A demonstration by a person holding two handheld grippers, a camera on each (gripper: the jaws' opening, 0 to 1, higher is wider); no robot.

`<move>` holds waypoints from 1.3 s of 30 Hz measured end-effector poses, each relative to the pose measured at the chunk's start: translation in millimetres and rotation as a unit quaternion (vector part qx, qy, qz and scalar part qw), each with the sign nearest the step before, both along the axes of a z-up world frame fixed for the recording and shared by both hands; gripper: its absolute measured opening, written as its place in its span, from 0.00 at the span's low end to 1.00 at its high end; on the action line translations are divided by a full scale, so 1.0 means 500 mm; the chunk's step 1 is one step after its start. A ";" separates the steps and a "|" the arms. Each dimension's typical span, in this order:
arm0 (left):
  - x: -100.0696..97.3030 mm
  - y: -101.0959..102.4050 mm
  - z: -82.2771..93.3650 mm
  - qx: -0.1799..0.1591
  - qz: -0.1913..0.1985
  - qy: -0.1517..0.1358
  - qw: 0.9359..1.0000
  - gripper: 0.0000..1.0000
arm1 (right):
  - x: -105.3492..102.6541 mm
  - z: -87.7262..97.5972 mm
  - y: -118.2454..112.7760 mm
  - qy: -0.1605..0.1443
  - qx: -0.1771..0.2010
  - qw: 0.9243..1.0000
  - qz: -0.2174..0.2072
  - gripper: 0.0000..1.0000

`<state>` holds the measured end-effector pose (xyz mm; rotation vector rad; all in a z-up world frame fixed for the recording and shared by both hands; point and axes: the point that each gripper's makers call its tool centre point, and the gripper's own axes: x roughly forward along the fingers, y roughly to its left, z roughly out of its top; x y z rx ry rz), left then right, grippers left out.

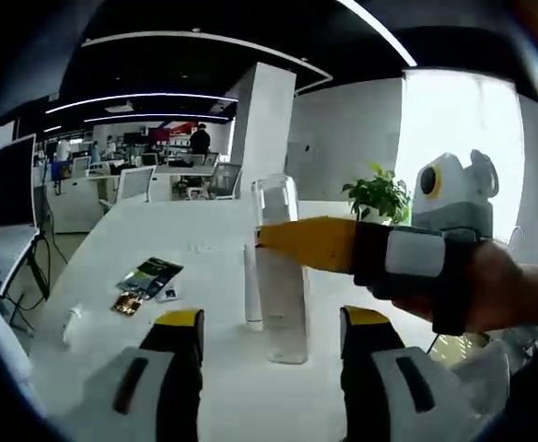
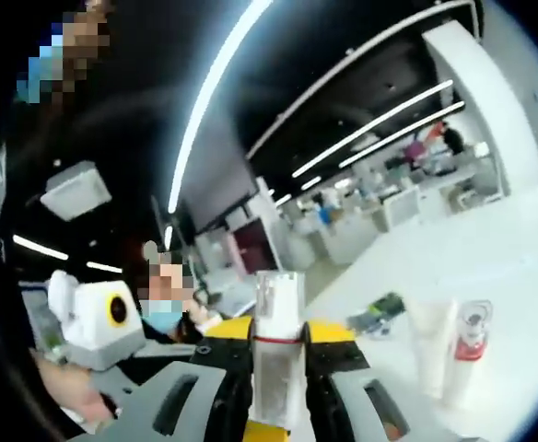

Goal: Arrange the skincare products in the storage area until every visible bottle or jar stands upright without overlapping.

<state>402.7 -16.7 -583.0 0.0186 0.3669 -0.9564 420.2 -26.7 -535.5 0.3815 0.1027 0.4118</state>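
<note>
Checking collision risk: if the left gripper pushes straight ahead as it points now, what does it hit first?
Probably the tall clear plastic bottle standing on the white table, directly ahead between the left gripper jaws. The right gripper's yellow jaws grip it higher up. Depth is uncertain.

In the left gripper view, a clear bottle [image 1: 281,276] is positioned upright on the table [image 1: 158,258], with a slim tube [image 1: 252,287] just beside it on the left. Flat packets [image 1: 145,281] are located further left. A potted plant [image 1: 380,195] is placed behind, to the right.
</note>
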 end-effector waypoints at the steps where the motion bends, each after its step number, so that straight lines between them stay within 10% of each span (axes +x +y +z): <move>1: 0.001 0.001 0.000 0.001 0.002 -0.002 1.000 0.53 | 0.002 0.002 0.002 -0.003 -0.006 1.000 -0.005 0.13; 13: 0.007 0.005 0.024 0.011 0.008 -0.057 0.998 0.35 | -0.010 0.028 0.049 -0.024 -0.062 0.998 0.000 0.14; 23: -0.016 -0.001 0.034 -0.035 -0.070 -0.022 0.997 0.28 | -0.031 0.040 0.041 -0.025 -0.033 0.997 0.060 0.16; 32: -0.060 -0.003 0.055 -0.099 -0.196 0.051 0.974 0.27 | -0.074 0.055 0.035 -0.019 0.022 0.990 0.140 0.17; 36: -0.086 0.005 0.082 -0.151 -0.260 0.105 0.948 0.27 | -0.093 0.090 0.018 -0.033 0.063 0.979 0.192 0.16; 38: -0.090 0.012 0.092 -0.158 -0.279 0.106 0.941 0.27 | -0.104 0.118 0.003 -0.049 0.046 0.975 0.210 0.17; 39: -0.104 0.020 0.101 -0.168 -0.308 0.124 0.928 0.27 | -0.106 0.135 -0.010 -0.065 0.022 0.974 0.217 0.18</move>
